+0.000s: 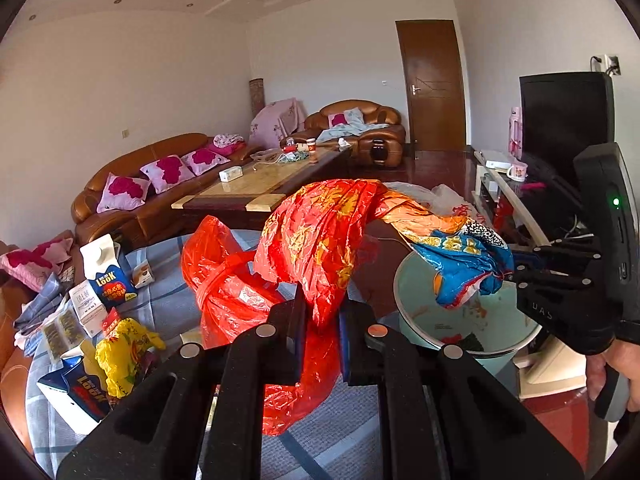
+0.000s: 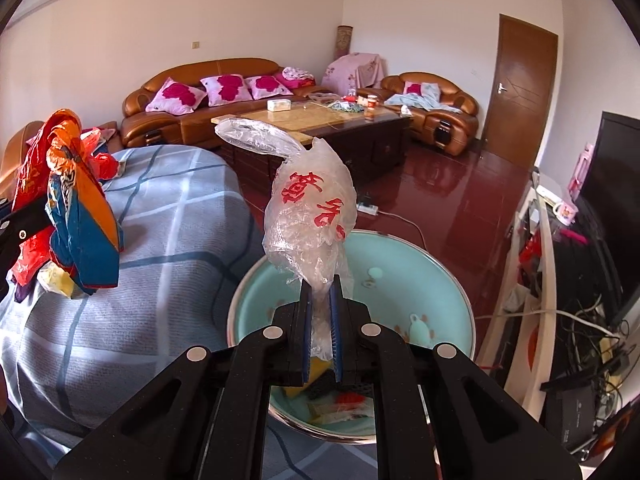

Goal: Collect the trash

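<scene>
My left gripper (image 1: 322, 310) is shut on a crumpled red plastic bag (image 1: 304, 248). An orange and blue printed bag (image 1: 460, 256) trails from that bundle towards the right. In the right wrist view the same bundle (image 2: 76, 216) hangs at the left over the bed. My right gripper (image 2: 322, 294) is shut on a clear plastic bag with red characters (image 2: 312, 216), which stands up from its jaws. Below it sits a pale green basin (image 2: 440, 276) with some wrappers inside. The left wrist view shows the right gripper (image 1: 518, 276) over the basin (image 1: 480, 332), a hand on its handle.
Milk cartons (image 1: 106, 276) and a yellow wrapper (image 1: 120, 354) lie on the blue checked bedsheet (image 1: 168, 300). A wooden coffee table (image 2: 320, 120) and brown sofas (image 2: 208, 80) stand beyond. A TV stand with cables (image 2: 560, 312) lines the right side. The red floor (image 2: 460, 200) carries a power strip.
</scene>
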Available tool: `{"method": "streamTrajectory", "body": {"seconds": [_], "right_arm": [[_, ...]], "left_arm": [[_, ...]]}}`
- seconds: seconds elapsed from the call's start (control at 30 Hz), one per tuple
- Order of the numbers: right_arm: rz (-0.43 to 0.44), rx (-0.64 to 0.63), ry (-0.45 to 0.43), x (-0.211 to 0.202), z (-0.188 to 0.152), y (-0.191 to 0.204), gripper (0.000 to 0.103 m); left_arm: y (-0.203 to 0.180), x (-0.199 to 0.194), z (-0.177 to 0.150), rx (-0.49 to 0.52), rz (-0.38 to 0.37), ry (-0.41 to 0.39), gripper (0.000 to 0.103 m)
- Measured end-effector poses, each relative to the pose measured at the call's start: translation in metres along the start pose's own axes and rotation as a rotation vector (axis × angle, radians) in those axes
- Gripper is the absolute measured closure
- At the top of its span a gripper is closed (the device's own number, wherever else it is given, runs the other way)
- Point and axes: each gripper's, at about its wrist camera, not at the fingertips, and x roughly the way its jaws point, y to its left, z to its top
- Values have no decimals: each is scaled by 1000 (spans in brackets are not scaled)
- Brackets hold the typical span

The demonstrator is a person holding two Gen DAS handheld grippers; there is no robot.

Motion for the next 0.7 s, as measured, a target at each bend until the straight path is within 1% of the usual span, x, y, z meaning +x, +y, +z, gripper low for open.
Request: {"method": "streamTrajectory", "body": {"seconds": [0.1, 0.2, 0.23, 0.3, 0.33, 0.37, 0.4, 0.43, 0.47, 0.6, 0.7], "right_arm": [[7, 4, 2, 1, -1, 1, 94], [23, -4, 2, 2, -2, 4, 94], [30, -10, 3, 2, -2, 7, 94], [39, -22, 5, 4, -3, 13, 94], [46, -28, 9, 5, -4, 16, 94], [50, -34, 13, 6, -6, 20, 94], [53, -40, 17, 7, -6, 22, 94], [56, -47, 21, 8, -7, 26, 94], [57, -51, 23, 8, -7, 28, 94], [56, -57, 26, 9, -7, 28, 94], [50, -56, 24, 10, -6, 26, 94]], "left_arm": [[6, 0, -4, -9, 27, 7, 90], [20, 2, -13, -21, 108, 18, 90], [28, 6, -19, -32, 135, 36, 87], [40, 14, -29, -53, 185, 72, 80], [41, 16, -32, -60, 195, 89, 68], [45, 21, -38, -69, 204, 107, 59], [46, 24, -39, -68, 210, 115, 53], [47, 27, -42, -58, 225, 125, 44], [47, 29, -43, -52, 239, 133, 40], [45, 35, -41, -37, 222, 151, 40], [44, 32, -34, -31, 233, 132, 40]]}}
